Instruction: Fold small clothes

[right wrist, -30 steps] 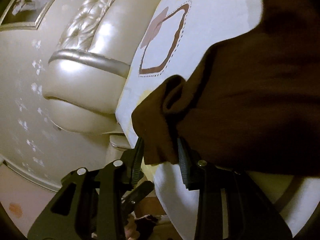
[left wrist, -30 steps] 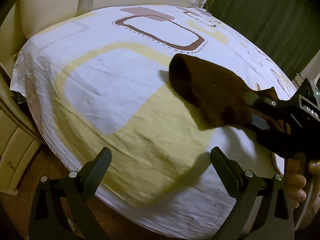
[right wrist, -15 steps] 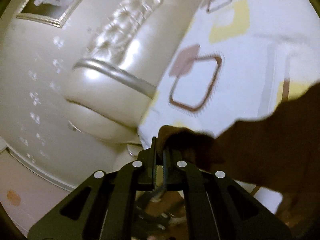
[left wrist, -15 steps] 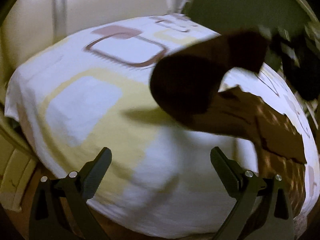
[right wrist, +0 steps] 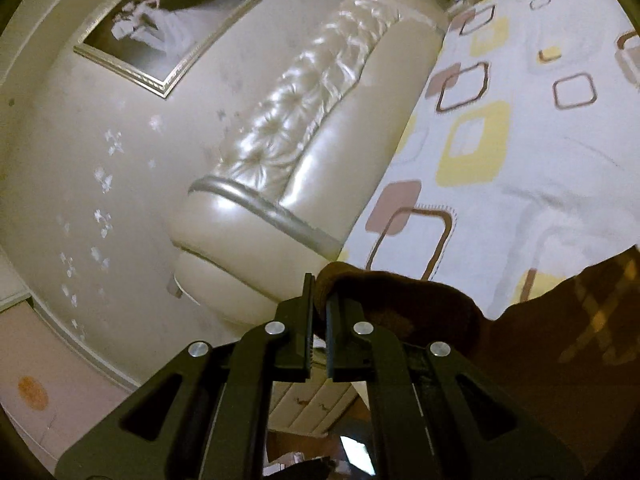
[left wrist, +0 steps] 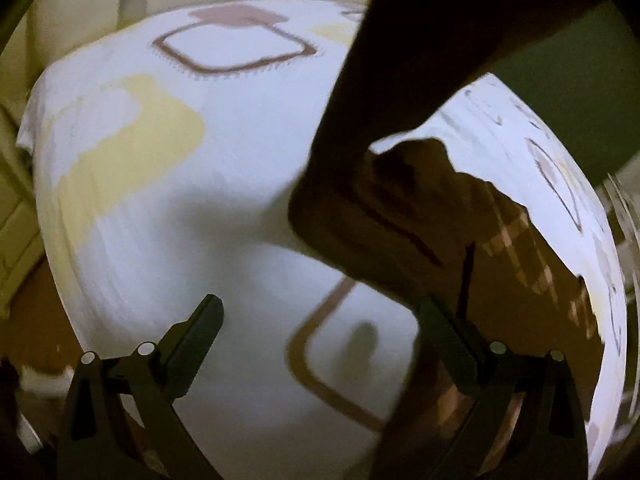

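Observation:
A dark brown garment hangs in the air above the bed; its lower part with a checked pattern lies on the sheet. My right gripper is shut on the garment's edge, lifted high, and the cloth trails off to the right. My left gripper is open over the sheet, nothing between its fingers; its right finger is close beside the lying cloth. The right gripper itself is hidden in the left wrist view.
The bed has a white sheet with yellow and brown squares. A cream padded headboard stands at its end, under a framed picture. A dark green curtain hangs beyond the bed. Wooden floor shows beside it.
My right gripper closed on the brown garment's edge and rose, pulling the cloth up off the sheet. My left gripper slid along the bed toward the lying part, staying open.

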A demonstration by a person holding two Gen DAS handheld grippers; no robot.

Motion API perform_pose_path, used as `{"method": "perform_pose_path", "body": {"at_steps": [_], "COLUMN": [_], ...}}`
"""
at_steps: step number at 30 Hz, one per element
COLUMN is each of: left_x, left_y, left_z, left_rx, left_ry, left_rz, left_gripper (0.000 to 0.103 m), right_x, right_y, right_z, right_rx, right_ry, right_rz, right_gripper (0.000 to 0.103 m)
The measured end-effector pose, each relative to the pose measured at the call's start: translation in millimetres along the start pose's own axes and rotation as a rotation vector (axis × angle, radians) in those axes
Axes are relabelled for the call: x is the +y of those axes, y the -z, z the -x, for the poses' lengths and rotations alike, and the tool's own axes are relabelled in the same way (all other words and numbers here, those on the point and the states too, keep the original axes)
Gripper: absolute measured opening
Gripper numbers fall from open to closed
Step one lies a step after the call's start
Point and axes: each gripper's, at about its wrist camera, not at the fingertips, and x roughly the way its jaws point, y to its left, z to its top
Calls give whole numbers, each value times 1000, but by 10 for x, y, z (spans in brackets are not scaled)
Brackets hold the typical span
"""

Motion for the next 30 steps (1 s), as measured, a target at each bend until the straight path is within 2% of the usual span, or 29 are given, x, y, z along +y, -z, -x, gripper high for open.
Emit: {"method": "perform_pose_path", "body": {"at_steps": [5,8,11,14,19,26,30], "left_x": [-182,-248,-335,-462,-469,-478,-483], "left_y": [50,100,156,172,187,217,232], "left_z": [-34,-74,-132,-201,-221,-220,-206], "left_rx": [-56,-86,-103,-110,-109,-106,-108], "left_ry": [-112,-204,-270,-363,-396,-403,-396], "left_rz": [64,88,64,-16,-22,-34,-64], "left_gripper": [98,98,98,99,99,99,99], "right_x": [-42,-101,-182,-340,-832,-1980,-2617], "right_y": [-113,-176,-209,-196,-18,660,1005], "right_z": [495,820,1154,1540,2093,2734,2925], "right_rx": [-64,-108,-147,-184,-225,-263,-257], "right_ry": [-8,-15,-14,5,72,225,310], "right_rz": [10,10,8,2,-50,-241,-364], "right_gripper": [4,4,4,4,4,4,4]}}
